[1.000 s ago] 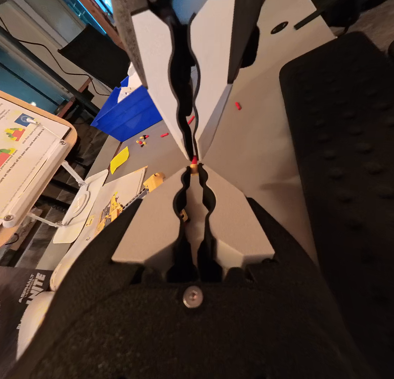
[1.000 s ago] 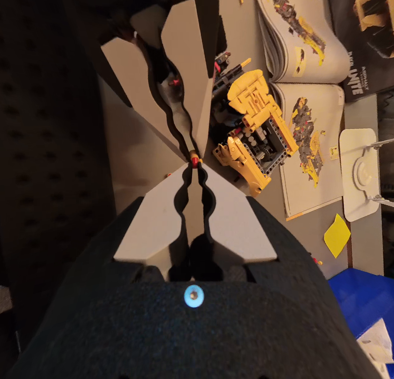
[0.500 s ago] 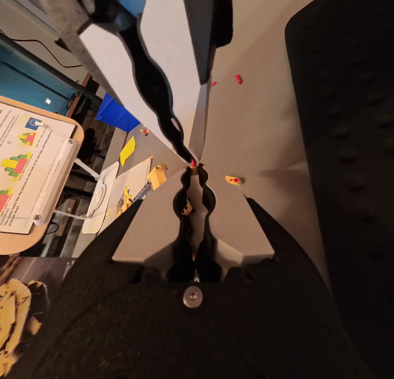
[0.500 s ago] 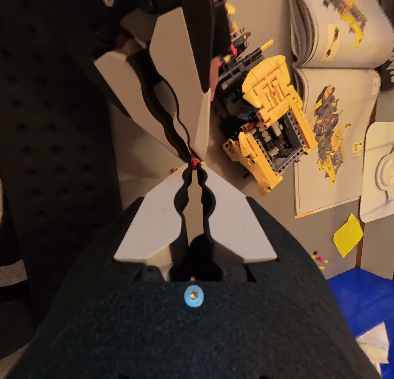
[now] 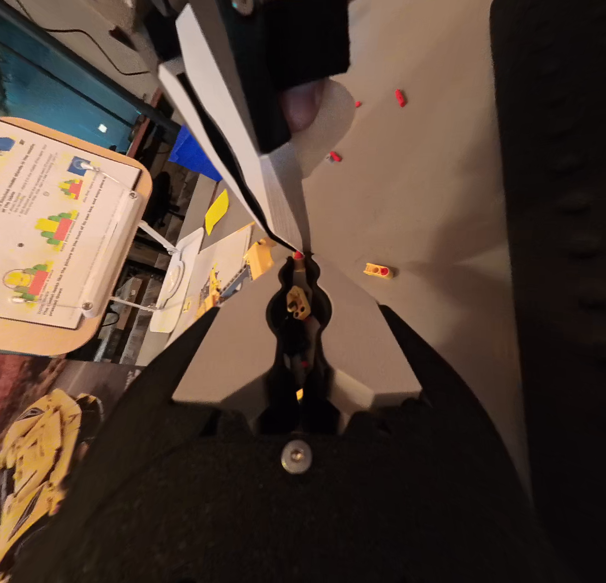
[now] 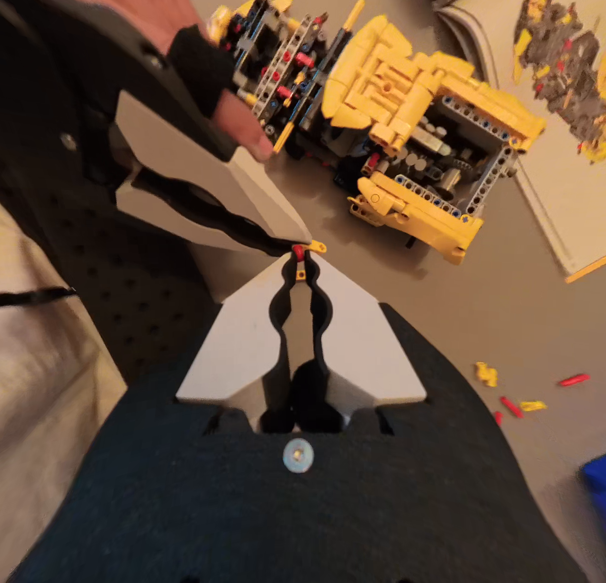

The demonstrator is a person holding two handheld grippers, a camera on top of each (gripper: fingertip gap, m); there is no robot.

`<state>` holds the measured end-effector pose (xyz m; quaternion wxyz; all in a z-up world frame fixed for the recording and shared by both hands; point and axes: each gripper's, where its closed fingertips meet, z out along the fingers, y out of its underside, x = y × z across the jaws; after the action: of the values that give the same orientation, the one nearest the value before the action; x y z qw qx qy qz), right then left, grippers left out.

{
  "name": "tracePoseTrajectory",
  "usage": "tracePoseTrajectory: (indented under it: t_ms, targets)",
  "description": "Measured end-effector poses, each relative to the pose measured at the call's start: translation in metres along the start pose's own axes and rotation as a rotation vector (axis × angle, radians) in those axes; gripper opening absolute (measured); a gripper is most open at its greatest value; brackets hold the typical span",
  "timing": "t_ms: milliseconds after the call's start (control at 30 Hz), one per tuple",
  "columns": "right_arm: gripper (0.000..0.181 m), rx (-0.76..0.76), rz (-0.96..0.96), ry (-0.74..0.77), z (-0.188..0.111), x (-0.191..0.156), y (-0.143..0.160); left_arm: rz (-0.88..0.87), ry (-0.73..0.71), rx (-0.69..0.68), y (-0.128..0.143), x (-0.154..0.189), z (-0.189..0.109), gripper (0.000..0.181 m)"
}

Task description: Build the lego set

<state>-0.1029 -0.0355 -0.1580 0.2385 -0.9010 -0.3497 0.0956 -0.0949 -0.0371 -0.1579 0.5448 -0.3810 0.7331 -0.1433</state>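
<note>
Here the grey table (image 6: pixel 426 321) carries the half-built yellow lego vehicle (image 6: pixel 410 134), an open instruction booklet (image 6: pixel 557 141) and scattered red pins (image 5: pixel 400 97). Both grippers meet tip to tip: the right gripper (image 6: pixel 298 255) pinches a red pin (image 6: pixel 297 250), the left gripper (image 5: pixel 300 260) a small yellow piece (image 6: pixel 316 246).

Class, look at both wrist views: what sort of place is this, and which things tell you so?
Probably an indoor hobby or lab workbench: a grey table bearing a half-built yellow lego vehicle, an open instruction booklet, and loose red pins.
</note>
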Motion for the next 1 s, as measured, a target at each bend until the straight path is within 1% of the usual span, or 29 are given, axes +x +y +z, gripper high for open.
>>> tracePoseTrajectory:
  t_ms: [33,100,133,167,200,267,300,367,400,433,533,600,633,700,767,833,867,1000]
  targets:
    - [0.003,0.026,0.073,-0.027,-0.001,0.001,-0.001,0.003,-0.010,-0.002,0.000,-0.001,0.000,0.006]
    - [0.003,0.046,0.239,-0.135,0.002,-0.002,0.003,0.019,-0.004,-0.013,0.002,0.002,0.002,0.006]
    - [0.003,0.059,0.282,-0.180,0.003,-0.003,0.005,0.046,-0.005,-0.022,0.003,0.004,0.003,0.006]
    - [0.003,0.059,0.300,-0.211,0.004,-0.004,0.009,0.059,0.004,-0.023,0.003,0.007,0.004,0.006]
    - [0.004,0.047,0.273,-0.200,0.004,-0.003,0.013,0.051,0.016,-0.022,0.003,0.009,0.005,0.006]
    - [0.004,-0.030,0.161,-0.119,0.000,0.005,0.028,0.014,0.027,-0.038,0.011,0.006,0.005,0.007]
    - [0.004,-0.087,0.094,-0.095,-0.003,0.008,0.038,-0.009,0.024,-0.043,0.014,0.002,0.005,0.007]
    - [0.004,-0.265,-0.060,0.026,-0.011,0.030,0.070,-0.068,0.037,-0.023,0.015,-0.003,0.003,0.007]
    - [0.004,-0.380,-0.105,0.034,-0.016,0.035,0.090,-0.089,0.042,-0.004,0.013,-0.004,0.001,0.007]
    - [0.004,-0.500,-0.109,0.021,-0.021,0.039,0.112,-0.094,0.040,0.013,0.010,-0.004,0.000,0.007]
    - [0.004,-0.807,0.030,-0.071,-0.042,0.043,0.169,-0.052,0.037,0.028,0.005,0.000,0.000,0.007]
    - [0.004,-0.991,0.149,-0.078,-0.058,0.051,0.203,-0.016,0.031,0.023,0.006,0.002,0.000,0.007]
    - [0.005,-1.059,0.203,-0.088,-0.064,0.053,0.216,-0.007,0.028,0.022,0.006,0.002,0.000,0.007]
    - [0.004,-1.137,0.306,-0.094,-0.069,0.055,0.235,-0.005,0.022,0.024,0.006,0.001,0.000,0.007]
    - [0.005,-1.196,0.332,-0.054,-0.072,0.064,0.250,-0.014,0.021,0.025,0.007,-0.001,0.000,0.007]
    - [0.005,-1.203,0.367,-0.045,-0.072,0.066,0.256,-0.017,0.019,0.023,0.008,-0.002,0.000,0.007]
    - [0.005,-1.200,0.364,-0.023,-0.072,0.070,0.257,-0.017,0.020,0.020,0.009,-0.001,0.000,0.006]
    - [0.005,-1.202,0.373,-0.008,-0.070,0.074,0.260,-0.005,0.023,0.012,0.010,0.001,0.002,0.007]
